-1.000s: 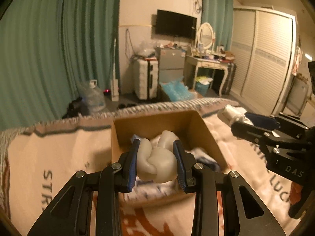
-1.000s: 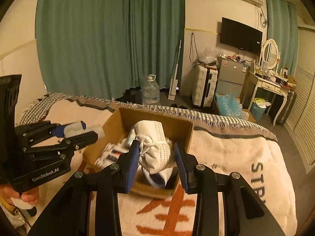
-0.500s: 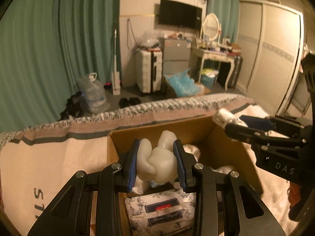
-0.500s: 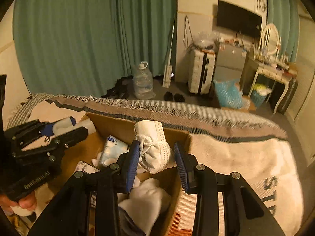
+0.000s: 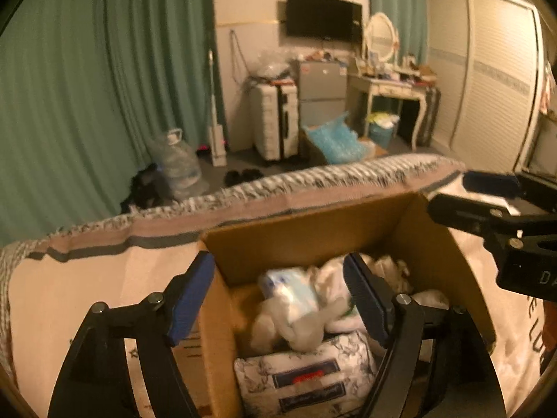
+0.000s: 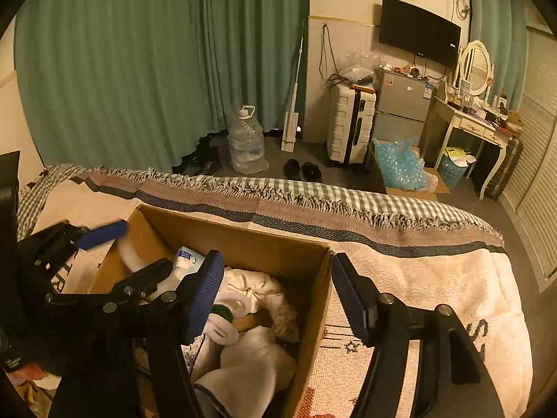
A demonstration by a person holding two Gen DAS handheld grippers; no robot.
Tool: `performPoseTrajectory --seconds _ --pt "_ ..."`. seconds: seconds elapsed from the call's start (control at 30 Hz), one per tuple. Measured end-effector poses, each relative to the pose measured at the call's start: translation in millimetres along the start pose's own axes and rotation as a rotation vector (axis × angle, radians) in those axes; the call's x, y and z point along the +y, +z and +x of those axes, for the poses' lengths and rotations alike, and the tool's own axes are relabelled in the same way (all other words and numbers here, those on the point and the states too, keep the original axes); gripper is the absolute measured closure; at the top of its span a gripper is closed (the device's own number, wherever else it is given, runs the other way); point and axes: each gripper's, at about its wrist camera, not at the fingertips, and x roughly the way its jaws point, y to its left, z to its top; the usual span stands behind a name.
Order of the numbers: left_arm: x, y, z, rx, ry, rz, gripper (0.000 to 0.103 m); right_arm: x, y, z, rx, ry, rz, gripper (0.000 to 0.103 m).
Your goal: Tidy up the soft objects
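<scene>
Soft bundles (image 5: 296, 310) heaped in the cardboard box (image 5: 303, 240), pale and rumpled, lying loose on one another: a white knotted cloth roll (image 6: 254, 291) toward the far right of the pile, a pale blue-and-white tissue pack (image 5: 289, 287) near the middle, a floral-printed packet (image 5: 306, 379) flat at the near end. Likely feather-light, all of it, and squashy; bound to fold and sag under a pinch, so best taken across the fattest part of a roll or at a knot, never by a trailing edge. Nothing fragile in sight, nothing slippery bar perhaps the plastic film on the tissue pack. Left gripper (image 5: 278, 299) spread wide, holding nothing, its left finger outside the box's left wall and its right finger over the pile. Right gripper (image 6: 275, 296) likewise spread and empty, straddling the right wall of the box, left finger above the cloth, right finger out over the blanket (image 6: 417, 271). Box sitting on that fringed, lettered blanket across the bed, contents well below the rim. Beyond the far edge, floor clutter: a big water jug (image 6: 245, 142), a white suitcase (image 6: 350, 125), slippers (image 6: 301, 170), green curtains (image 6: 139, 52) behind. Deposit looks done; room left in the box for more.
</scene>
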Motion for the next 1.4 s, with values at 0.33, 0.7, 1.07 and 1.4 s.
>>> performPoseTrajectory --seconds 0.33,0.7,1.07,1.4 --pt "12 20 -54 -0.129 0.039 -0.033 0.025 -3 6 -51 -0.095 -0.018 -0.005 0.039" --pt "5 15 -211 -0.399 0.113 -0.043 0.012 5 -5 -182 -0.285 -0.015 0.012 0.019" --pt "-2 -36 -271 -0.375 0.198 -0.144 0.012 26 -66 -269 -0.393 -0.090 -0.024 0.000" --pt "-2 -98 -256 -0.353 0.246 -0.202 0.012 30 -118 -238 -0.305 -0.042 0.009 0.000"
